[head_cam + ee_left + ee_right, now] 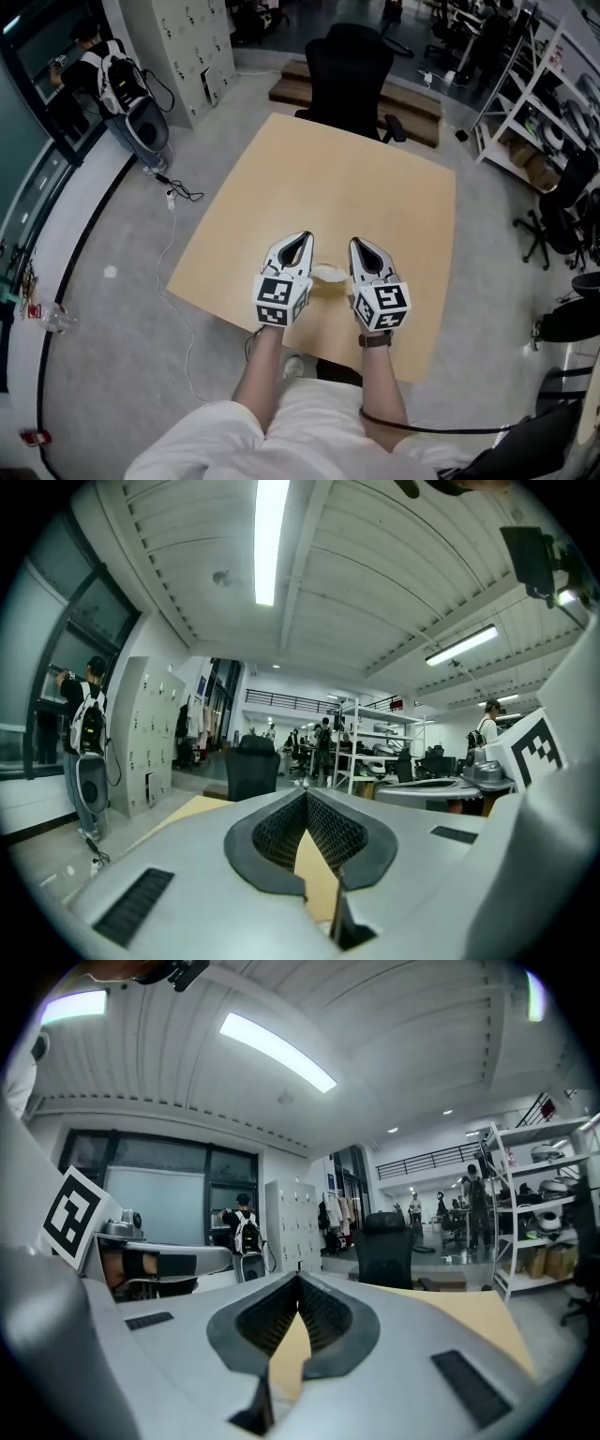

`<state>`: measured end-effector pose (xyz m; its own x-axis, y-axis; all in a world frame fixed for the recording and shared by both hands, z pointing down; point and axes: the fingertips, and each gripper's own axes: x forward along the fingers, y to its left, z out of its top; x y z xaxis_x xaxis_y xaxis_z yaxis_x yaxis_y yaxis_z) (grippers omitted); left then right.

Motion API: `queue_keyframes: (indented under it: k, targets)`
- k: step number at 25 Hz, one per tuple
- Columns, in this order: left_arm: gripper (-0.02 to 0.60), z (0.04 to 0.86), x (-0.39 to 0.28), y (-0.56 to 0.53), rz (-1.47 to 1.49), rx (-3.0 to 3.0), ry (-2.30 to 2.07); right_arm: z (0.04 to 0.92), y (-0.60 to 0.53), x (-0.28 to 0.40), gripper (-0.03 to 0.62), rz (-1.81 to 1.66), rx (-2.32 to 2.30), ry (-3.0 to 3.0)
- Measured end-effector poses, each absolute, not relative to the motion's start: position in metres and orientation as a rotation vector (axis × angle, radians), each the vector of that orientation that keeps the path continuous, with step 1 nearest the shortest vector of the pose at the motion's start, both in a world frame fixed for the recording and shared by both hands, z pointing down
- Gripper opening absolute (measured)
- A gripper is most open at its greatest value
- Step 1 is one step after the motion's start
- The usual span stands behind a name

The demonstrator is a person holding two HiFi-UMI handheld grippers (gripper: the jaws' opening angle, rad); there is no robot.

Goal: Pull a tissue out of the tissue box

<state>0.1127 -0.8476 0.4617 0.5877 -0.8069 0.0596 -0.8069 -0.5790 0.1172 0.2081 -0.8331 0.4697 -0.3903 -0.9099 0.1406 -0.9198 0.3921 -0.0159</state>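
Person at near edge of table [375, 178]; chair [349, 66] at far side.

Left gripper [302, 237] and right gripper [357, 242] side by side, pointing away from person, roughly level. Jaws of both closed tip to tip, nothing gripped.

Pale flat thing [328, 274] on table between the two grippers, behind their tips, toward person; long axis left-right; about equally near both. Possibly tissue or box top, cannot tell which.

No tissue box clearly seen in any view; contents unknown. Gripper views show only table and room ahead.
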Motion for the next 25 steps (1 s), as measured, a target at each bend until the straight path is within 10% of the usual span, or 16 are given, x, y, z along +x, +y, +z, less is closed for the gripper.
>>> queue_keyframes:
  k: [21,25]
  targets:
    - [0.002,0.588,0.091,-0.894,0.222,2.446,-1.346,0.604,-0.86,0.17,0.004,0.255,1.126,-2.406]
    - [0.002,0.6,0.091,-0.893,0.236,2.434,-1.33,0.619,-0.849,0.148,0.085,0.295,0.988,-2.463]
